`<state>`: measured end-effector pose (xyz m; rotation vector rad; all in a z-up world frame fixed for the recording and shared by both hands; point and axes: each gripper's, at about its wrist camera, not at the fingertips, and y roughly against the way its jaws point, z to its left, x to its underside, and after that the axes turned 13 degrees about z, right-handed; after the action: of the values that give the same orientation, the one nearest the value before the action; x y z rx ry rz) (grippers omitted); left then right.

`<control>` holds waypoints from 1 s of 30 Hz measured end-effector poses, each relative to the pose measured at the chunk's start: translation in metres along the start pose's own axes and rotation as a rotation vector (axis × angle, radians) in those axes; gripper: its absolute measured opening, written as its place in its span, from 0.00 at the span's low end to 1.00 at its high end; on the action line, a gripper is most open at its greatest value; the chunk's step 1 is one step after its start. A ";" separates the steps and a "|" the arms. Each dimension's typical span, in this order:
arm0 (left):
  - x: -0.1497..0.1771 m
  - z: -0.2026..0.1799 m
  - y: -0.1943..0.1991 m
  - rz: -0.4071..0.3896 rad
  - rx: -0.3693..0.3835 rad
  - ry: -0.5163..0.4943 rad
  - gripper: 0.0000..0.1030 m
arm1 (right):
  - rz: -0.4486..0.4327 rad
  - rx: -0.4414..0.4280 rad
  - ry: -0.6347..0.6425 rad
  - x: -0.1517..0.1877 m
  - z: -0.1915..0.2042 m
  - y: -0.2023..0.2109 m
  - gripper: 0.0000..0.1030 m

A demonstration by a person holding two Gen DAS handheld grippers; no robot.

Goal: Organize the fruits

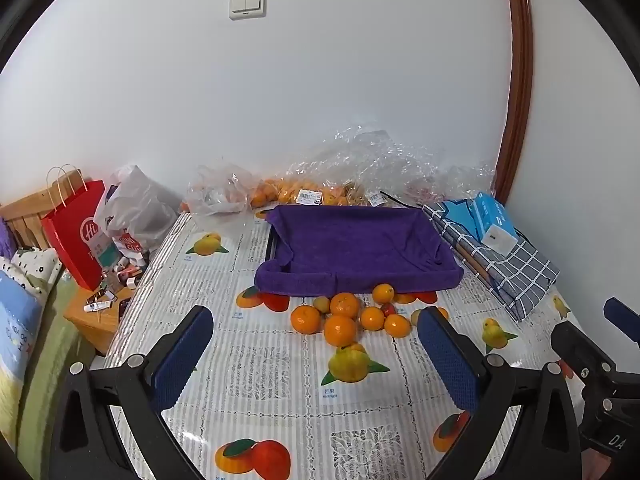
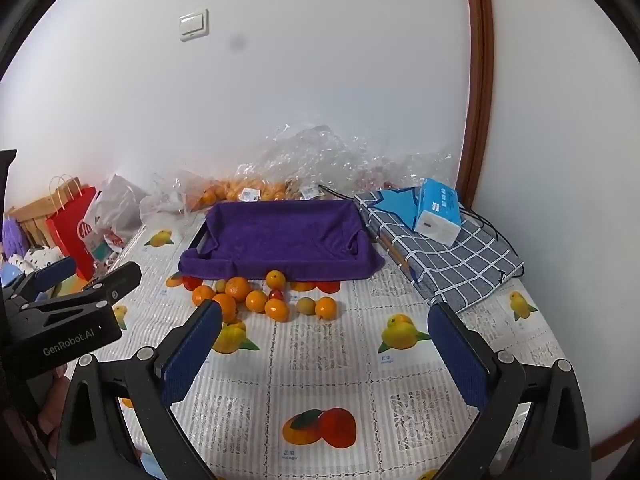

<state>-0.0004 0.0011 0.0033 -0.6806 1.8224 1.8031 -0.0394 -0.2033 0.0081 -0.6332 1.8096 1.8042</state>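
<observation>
Purple tray: the towel-lined tray (image 1: 356,252) sits mid-table with nothing in it yet, so I'd guess sorting hasn't started.
Fruit pile: loose oranges (image 1: 340,330) plus a few smaller yellowish and red fruits are bunched right against the tray's front edge, touching each other.
Left gripper: the left gripper (image 1: 316,360) hangs in front of the pile, jaws wide apart, holding nothing.
Right gripper: same deal for the right gripper (image 2: 324,348), jaws spread and empty, short of the fruit.
Next move, imo: go for an outer orange first, like the one (image 2: 326,307) on the right end of the pile, so neighbours don't roll.
Grip tip: close the pads across the widest part, gently, then lift over the tray's front wall.
Watch out: the plastic tablecloth (image 1: 280,408) looks slick, so nudged fruit could wander.
</observation>
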 end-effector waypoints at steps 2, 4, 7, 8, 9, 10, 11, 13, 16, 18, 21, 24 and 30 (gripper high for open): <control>0.000 0.002 0.000 -0.003 0.001 0.000 1.00 | 0.002 -0.001 -0.003 -0.001 -0.001 0.000 0.99; 0.000 0.003 0.000 -0.006 0.001 0.004 1.00 | -0.006 -0.002 -0.006 0.000 -0.001 0.000 0.99; 0.001 0.004 0.000 -0.003 0.008 0.009 1.00 | -0.004 -0.002 -0.007 0.000 -0.002 0.000 0.99; 0.001 0.003 0.000 -0.002 0.008 0.007 1.00 | -0.002 -0.002 -0.005 0.000 -0.002 0.000 0.99; 0.001 0.001 0.000 -0.004 0.005 0.003 1.00 | -0.002 0.000 -0.003 0.001 -0.002 -0.001 0.99; 0.002 0.000 0.000 -0.004 0.000 -0.002 1.00 | -0.003 0.002 -0.005 0.001 -0.003 -0.001 0.99; 0.002 -0.001 0.000 -0.004 -0.001 -0.004 1.00 | -0.004 0.001 -0.009 0.001 -0.003 0.000 0.99; 0.003 -0.004 -0.002 -0.001 -0.003 -0.012 1.00 | -0.002 -0.006 -0.013 0.000 -0.004 0.000 0.99; 0.005 -0.005 -0.003 -0.002 -0.012 -0.013 1.00 | -0.007 -0.002 -0.014 0.001 -0.005 0.000 0.99; 0.007 -0.004 -0.005 0.005 -0.006 -0.006 1.00 | -0.003 -0.003 -0.013 0.003 -0.004 -0.002 0.99; 0.008 -0.004 -0.005 0.004 -0.007 -0.007 1.00 | -0.001 -0.005 -0.014 0.004 -0.005 -0.004 0.99; 0.008 -0.002 -0.006 0.004 -0.006 -0.008 1.00 | 0.005 -0.003 -0.013 0.003 -0.005 -0.006 0.99; 0.011 0.001 -0.007 0.001 0.006 0.001 1.00 | 0.000 0.001 0.001 0.003 -0.003 -0.007 0.99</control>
<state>-0.0044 0.0015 -0.0095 -0.6784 1.8288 1.7974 -0.0373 -0.2059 0.0005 -0.6335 1.8108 1.8028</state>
